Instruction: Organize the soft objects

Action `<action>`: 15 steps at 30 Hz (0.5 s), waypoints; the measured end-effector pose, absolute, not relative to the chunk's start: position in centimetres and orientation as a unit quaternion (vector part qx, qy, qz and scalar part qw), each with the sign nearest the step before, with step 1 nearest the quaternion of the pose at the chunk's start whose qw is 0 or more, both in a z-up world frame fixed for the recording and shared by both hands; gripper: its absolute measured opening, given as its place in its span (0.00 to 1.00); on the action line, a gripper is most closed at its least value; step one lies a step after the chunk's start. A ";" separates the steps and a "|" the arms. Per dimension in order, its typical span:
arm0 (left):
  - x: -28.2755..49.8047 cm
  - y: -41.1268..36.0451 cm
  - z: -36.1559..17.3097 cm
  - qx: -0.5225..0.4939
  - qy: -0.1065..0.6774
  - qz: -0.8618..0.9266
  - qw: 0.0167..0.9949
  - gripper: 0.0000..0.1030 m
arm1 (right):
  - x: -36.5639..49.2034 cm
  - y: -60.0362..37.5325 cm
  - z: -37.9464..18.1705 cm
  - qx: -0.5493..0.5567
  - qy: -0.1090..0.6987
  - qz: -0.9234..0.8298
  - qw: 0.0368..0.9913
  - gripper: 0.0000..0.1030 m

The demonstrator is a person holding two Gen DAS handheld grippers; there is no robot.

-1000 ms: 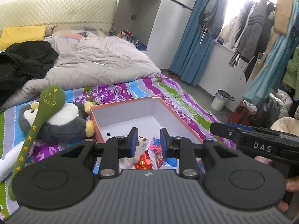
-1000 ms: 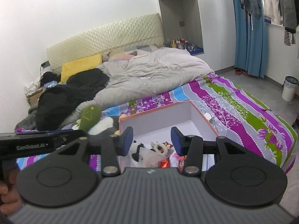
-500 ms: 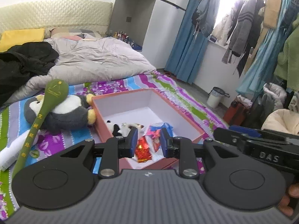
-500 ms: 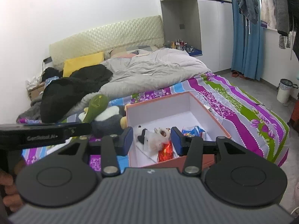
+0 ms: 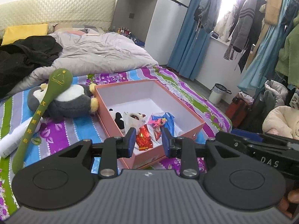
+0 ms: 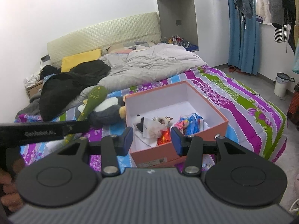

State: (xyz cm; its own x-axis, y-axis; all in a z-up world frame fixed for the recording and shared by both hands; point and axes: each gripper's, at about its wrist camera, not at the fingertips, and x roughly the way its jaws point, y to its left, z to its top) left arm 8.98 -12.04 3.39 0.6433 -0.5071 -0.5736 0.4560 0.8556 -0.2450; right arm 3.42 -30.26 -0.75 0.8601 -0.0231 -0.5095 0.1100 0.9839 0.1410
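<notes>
Both the left gripper [image 5: 147,140] and right gripper [image 6: 152,140] hover wide and empty above the salmon cardboard box [image 5: 194,120] near the bed's foot edge; next, probably, the grey plush penguin [image 5: 69,102] beside its left wall needs grasping.

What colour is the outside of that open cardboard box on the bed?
Salmon-orange outside, white inside; the open cardboard box shows best in the right wrist view.

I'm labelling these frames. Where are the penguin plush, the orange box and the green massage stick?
Penguin plush [image 5: 69,102]: left wrist view, on its grey body.
Orange box [image 6: 187,151]: right wrist view, on its near outer wall.
Green massage stick [image 5: 60,77]: left wrist view, on its round head.
</notes>
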 end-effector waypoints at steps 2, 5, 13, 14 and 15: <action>8.6 -11.9 3.3 -0.042 0.328 -0.267 0.905 0.35 | 3.2 -30.1 -1.1 0.082 0.266 -0.035 0.960 0.46; 8.3 -11.8 3.2 -0.039 0.327 -0.268 0.906 0.35 | 2.9 -29.8 -1.6 0.078 0.266 -0.032 0.960 0.46; 7.4 -11.4 2.1 -0.031 0.331 -0.260 0.906 0.38 | 2.7 -29.9 -2.8 0.082 0.268 -0.037 0.959 0.46; 7.4 -11.3 2.0 -0.031 0.332 -0.262 0.906 0.38 | 2.8 -29.8 -2.8 0.078 0.269 -0.041 0.959 0.46; 7.3 -11.3 1.9 -0.029 0.332 -0.262 0.906 0.38 | 2.8 -29.9 -2.9 0.078 0.269 -0.043 0.959 0.46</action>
State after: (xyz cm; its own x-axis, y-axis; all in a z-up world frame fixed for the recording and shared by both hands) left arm 7.34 -11.27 1.94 0.6427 -0.4938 -0.5857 0.4557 0.8610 -0.2259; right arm 2.77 -29.91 -2.91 0.8520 -0.0401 -0.5219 0.1240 0.9841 0.1269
